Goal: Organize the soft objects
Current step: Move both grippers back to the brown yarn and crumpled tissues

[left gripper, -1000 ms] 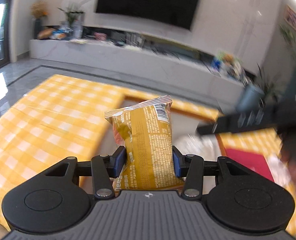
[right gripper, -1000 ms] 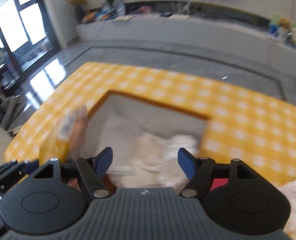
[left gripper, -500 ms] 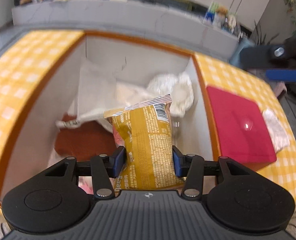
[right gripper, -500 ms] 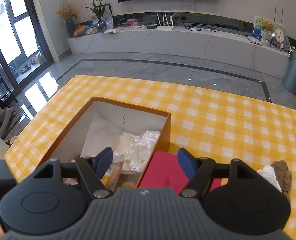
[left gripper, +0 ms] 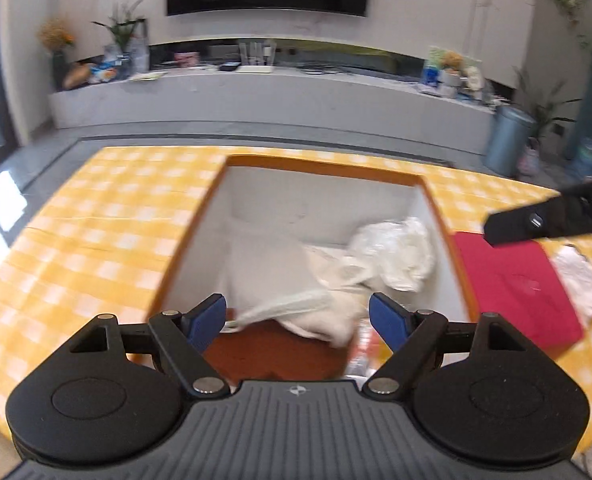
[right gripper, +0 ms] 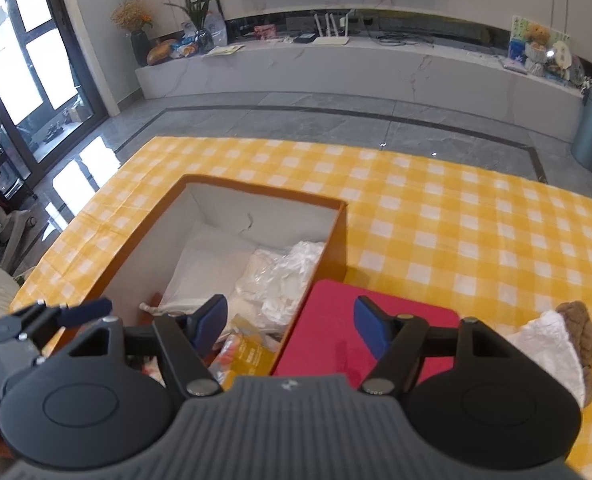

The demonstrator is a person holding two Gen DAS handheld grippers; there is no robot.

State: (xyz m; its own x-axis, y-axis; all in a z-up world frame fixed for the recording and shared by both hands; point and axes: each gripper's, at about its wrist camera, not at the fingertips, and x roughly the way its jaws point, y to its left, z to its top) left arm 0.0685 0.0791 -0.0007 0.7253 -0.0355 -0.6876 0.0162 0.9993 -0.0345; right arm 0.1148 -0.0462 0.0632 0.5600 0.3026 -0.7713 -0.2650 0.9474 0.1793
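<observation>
Clearing the Box After Release

Hovering over the box (left gripper: 439, 216) at frame centre, the left gripper (left gripper: 297, 316) has its jaws spread wide and empty. Lift straight up, clear of the white bags (left gripper: 391, 252). At lower centre of the right view lies the snack packet (right gripper: 248, 354); the right gripper (right gripper: 292, 324), also wide and empty, hangs above the red lid (right gripper: 335, 320).

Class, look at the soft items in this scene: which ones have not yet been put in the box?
The white cloth and the brown knitted item under it. They lie on the checked tablecloth, right of the red lid; the others sit inside the box.
</observation>
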